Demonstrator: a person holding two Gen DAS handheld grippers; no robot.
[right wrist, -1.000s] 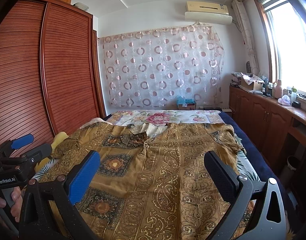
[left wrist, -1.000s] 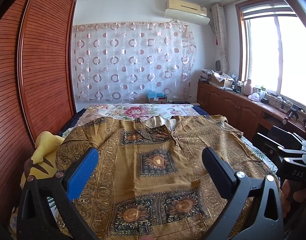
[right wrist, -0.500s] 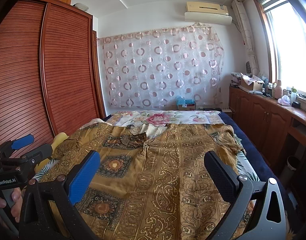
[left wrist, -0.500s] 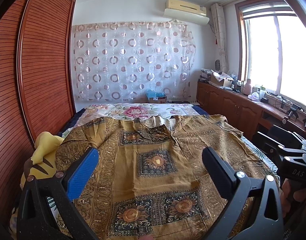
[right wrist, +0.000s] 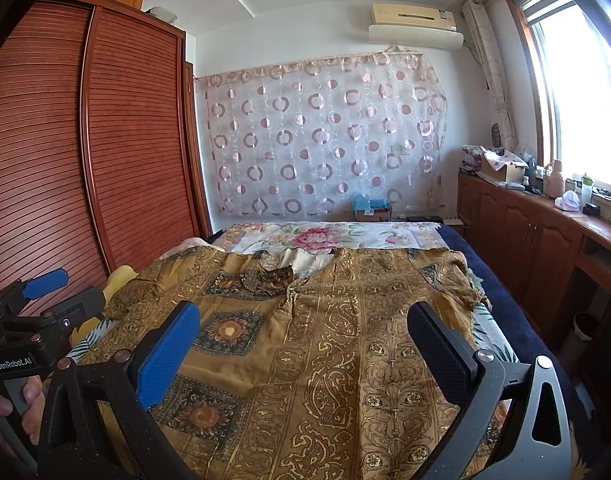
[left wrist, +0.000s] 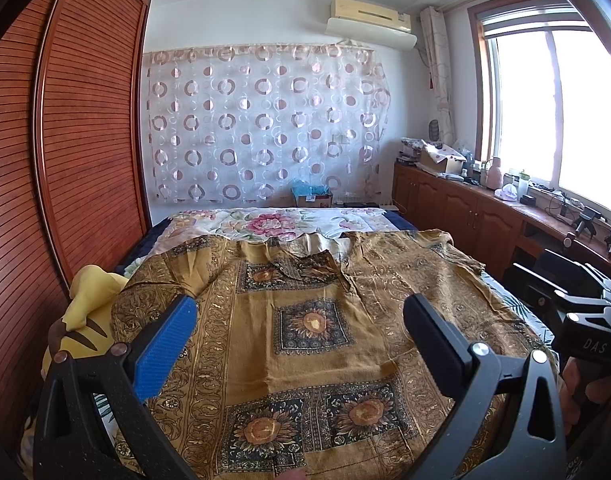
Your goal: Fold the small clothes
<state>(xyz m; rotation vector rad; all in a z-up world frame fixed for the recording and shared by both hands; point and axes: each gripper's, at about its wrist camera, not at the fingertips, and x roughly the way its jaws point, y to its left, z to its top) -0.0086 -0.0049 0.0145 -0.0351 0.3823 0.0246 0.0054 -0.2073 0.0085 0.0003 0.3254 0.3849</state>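
That gold patterned shirt (left wrist: 313, 344) looks thin and floppy, so with the left gripper (left wrist: 297, 332) and right gripper (right wrist: 305, 340) both hovering jaws wide apart and empty, I'd pinch a sleeve edge or hem corner.

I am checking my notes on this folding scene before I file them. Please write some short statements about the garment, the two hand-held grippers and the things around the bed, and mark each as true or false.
1. The gold patterned garment lies spread flat on the bed. True.
2. The left hand-held gripper is clamped on the garment. False: it is open and holds nothing.
3. The right hand-held gripper is open. True.
4. A yellow plush toy lies at the wardrobe side of the bed. True.
5. The air conditioner stands on the floor. False: it is mounted high on the wall.
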